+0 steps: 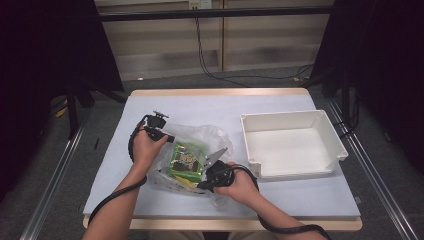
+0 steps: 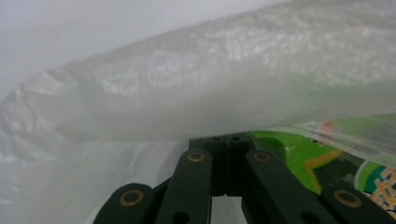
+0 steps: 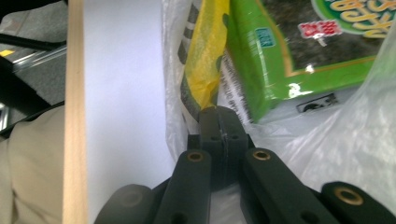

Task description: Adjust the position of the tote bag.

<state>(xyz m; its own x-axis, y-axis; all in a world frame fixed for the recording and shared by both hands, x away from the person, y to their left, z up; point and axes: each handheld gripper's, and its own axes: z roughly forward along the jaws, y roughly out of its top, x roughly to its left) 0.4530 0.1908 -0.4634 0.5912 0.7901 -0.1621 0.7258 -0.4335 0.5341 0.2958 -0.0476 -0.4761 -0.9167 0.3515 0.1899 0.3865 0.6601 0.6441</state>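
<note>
A clear plastic bag point(image 1: 212, 134) lies at the middle of the table, with a green snack package point(image 1: 187, 159) inside it. My left gripper point(image 1: 170, 137) is shut on the bag's far left edge. In the left gripper view the film point(image 2: 210, 84) drapes over the closed jaw tips of that gripper point(image 2: 227, 140), and the green package point(image 2: 299, 154) lies just beyond. My right gripper point(image 1: 202, 185) is shut on the bag's near edge. In the right gripper view its tips point(image 3: 218, 114) pinch the film where a yellow packet point(image 3: 205, 56) sits beside the green package point(image 3: 289, 51).
An empty white bin point(image 1: 320, 120) stands on the right side of the table. The table's wooden front edge point(image 3: 74, 116) runs close to my right gripper. Bare pale table top point(image 1: 200, 105) stretches behind the bag.
</note>
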